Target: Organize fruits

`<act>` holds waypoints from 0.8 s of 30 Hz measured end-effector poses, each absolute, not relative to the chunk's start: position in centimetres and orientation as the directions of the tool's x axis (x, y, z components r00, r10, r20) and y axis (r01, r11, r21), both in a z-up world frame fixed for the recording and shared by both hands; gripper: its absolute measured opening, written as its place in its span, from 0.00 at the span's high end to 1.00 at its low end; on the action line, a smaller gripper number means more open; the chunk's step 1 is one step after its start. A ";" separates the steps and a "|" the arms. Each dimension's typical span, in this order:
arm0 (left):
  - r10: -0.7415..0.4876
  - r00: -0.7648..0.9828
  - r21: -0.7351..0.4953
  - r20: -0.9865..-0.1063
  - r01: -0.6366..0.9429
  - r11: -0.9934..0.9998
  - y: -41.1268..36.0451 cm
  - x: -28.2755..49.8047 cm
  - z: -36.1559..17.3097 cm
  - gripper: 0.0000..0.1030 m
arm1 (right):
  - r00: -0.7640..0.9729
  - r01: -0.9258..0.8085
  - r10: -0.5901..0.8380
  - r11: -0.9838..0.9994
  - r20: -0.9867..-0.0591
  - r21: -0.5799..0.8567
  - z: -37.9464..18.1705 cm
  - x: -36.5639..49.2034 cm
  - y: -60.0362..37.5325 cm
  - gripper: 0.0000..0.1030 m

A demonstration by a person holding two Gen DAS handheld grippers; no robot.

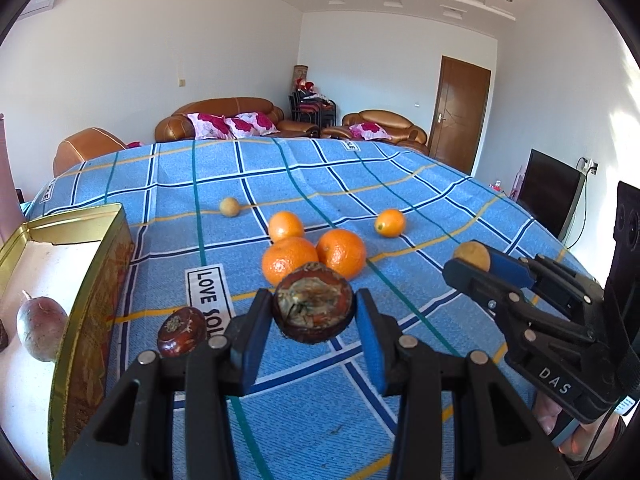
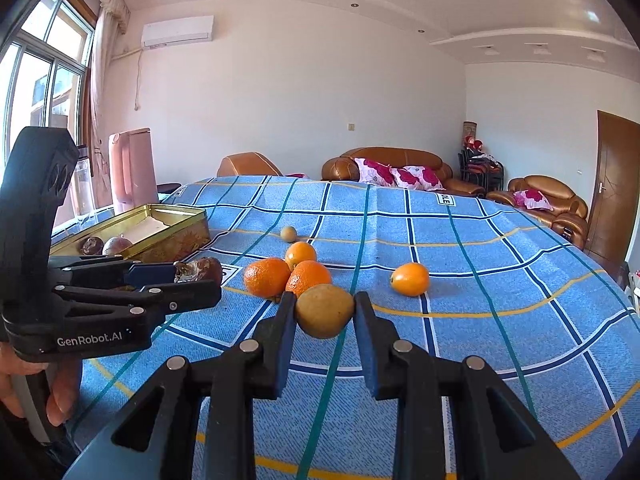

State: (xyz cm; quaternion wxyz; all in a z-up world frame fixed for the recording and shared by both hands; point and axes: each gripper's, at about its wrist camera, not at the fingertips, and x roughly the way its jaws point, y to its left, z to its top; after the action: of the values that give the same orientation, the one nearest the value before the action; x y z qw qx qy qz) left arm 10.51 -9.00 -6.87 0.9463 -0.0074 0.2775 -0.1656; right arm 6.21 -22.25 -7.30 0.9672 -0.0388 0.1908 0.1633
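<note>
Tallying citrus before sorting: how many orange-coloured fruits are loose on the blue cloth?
4. Three oranges cluster mid-cloth: the front-left one, the front-right one and one behind them. A smaller orange fruit lies alone to their right. None looks hidden.

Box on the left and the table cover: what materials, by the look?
Box: looks like thin printed sheet metal, a tin; shiny gold rim and inner wall, glossy patterned outside. Table cover: woven fabric, matte; visible weave texture, blue check with stitched-looking lines, draping over the edges. Fibre type cannot be told.

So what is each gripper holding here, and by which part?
Left gripper clamps a dark brown wrinkled fruit by its sides. Right gripper clamps a small tan fruit by its sides.
</note>
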 end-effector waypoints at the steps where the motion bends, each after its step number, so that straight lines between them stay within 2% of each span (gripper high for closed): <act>1: -0.317 0.794 -0.103 -0.519 0.309 0.945 -9.0 10.4 -6.8 0.57 | 0.875 -0.332 0.302 0.943 -0.379 -0.013 -7.3 6.1 -22.4 0.70; 24: -0.297 0.846 -0.047 -0.442 0.308 0.950 -9.4 8.8 -6.1 0.57 | 0.892 -0.348 0.319 0.937 -0.319 -0.034 -7.2 5.1 -22.4 0.70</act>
State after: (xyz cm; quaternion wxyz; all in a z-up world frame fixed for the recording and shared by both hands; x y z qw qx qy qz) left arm 8.83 -9.41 -6.12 0.9607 0.0129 0.2281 -0.1574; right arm 5.06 -22.41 -7.22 0.9716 -0.0452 0.1564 0.1716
